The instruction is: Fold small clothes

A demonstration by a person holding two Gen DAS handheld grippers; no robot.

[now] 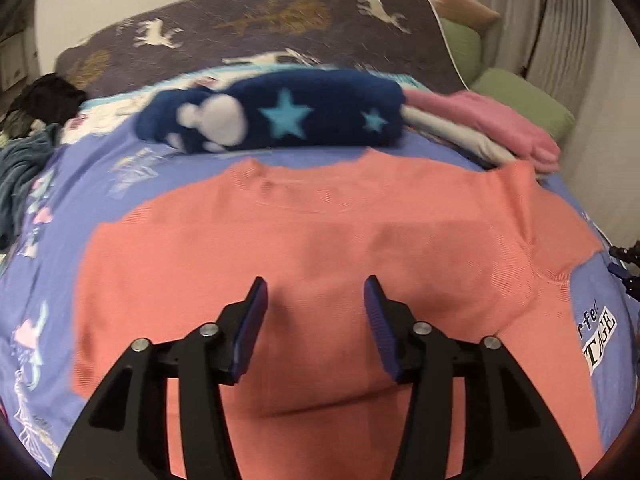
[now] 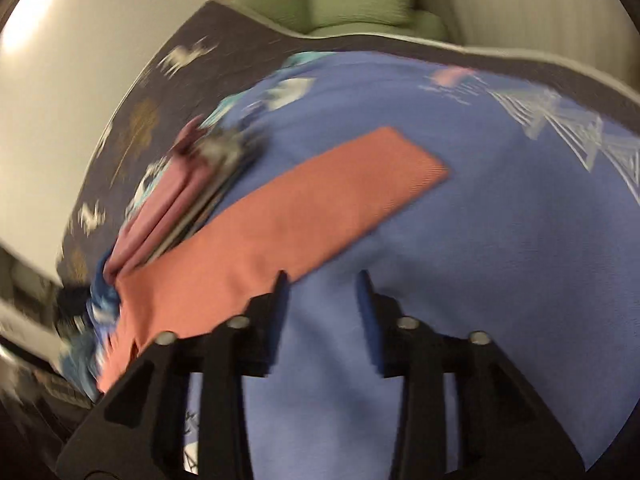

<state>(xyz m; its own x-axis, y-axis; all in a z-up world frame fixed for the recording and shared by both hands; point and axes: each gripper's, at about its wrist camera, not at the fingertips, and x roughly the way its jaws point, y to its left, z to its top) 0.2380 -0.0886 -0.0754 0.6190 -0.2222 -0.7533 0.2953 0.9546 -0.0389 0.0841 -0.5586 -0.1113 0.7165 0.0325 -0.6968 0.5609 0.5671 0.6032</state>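
A salmon-orange sweater [image 1: 304, 248] lies flat on the blue printed bedspread [image 1: 80, 184], neck toward the far side. My left gripper [image 1: 316, 292] is open and empty, just above the sweater's body. In the right wrist view the sweater's sleeve [image 2: 320, 204] stretches out over the bedspread [image 2: 500, 240]. My right gripper [image 2: 322, 280] is open and empty beside the sleeve's near edge, its left finger at the sleeve, its right one over bare bedspread. The right gripper's tip also shows at the left wrist view's right edge [image 1: 626, 264].
A rolled navy fleece with stars [image 1: 276, 118] lies behind the sweater. Folded pink and grey clothes [image 1: 480, 128] are stacked at the back right, also in the right wrist view [image 2: 172, 204]. A dark patterned blanket [image 1: 260, 24], green cushions [image 1: 520, 96] and a clothes heap [image 1: 24, 152] lie around.
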